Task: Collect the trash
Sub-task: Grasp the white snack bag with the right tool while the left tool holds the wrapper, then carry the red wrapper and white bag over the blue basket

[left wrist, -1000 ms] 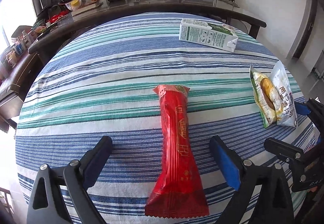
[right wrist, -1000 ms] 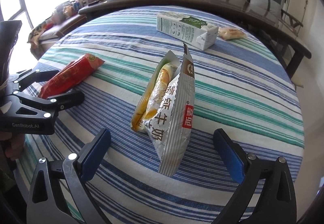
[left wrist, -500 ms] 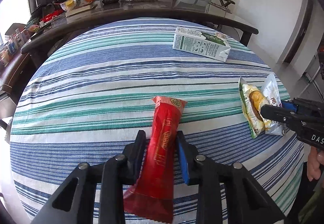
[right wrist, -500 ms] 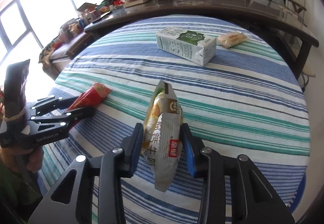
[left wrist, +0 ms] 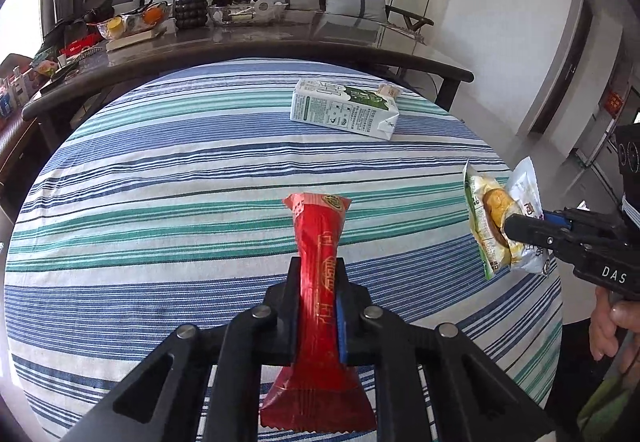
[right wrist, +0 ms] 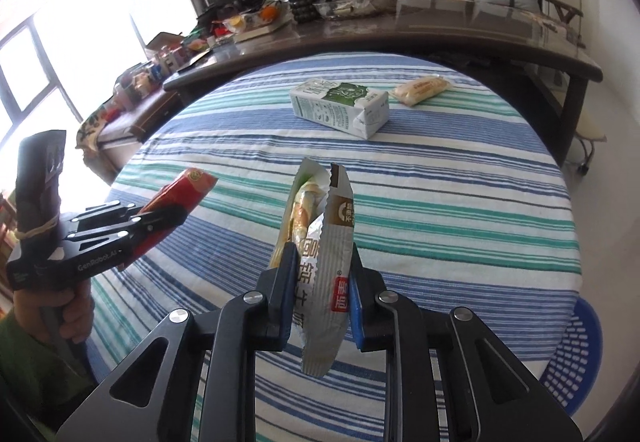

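Both grippers were clamped: left gripper (left wrist: 318, 306) closing on the red wrapper (left wrist: 318, 282), right gripper (right wrist: 320, 294) pinching 2 snack bags (right wrist: 320, 242), probably bound for the blue basket (right wrist: 576, 362).

The wrapper (left wrist: 318, 274) sits pinched between the left tongs (left wrist: 317, 306), clear above the counter (left wrist: 168, 178). Off to their right, the right tongs (right wrist: 320, 294) clamp two snack bags (right wrist: 320, 242). Beyond both tongs a carton (left wrist: 344, 113) lies on the counter, with a bread packet (right wrist: 422, 89) just behind it. A basket (right wrist: 576, 358) stands beside the counter, right of the right tongs.
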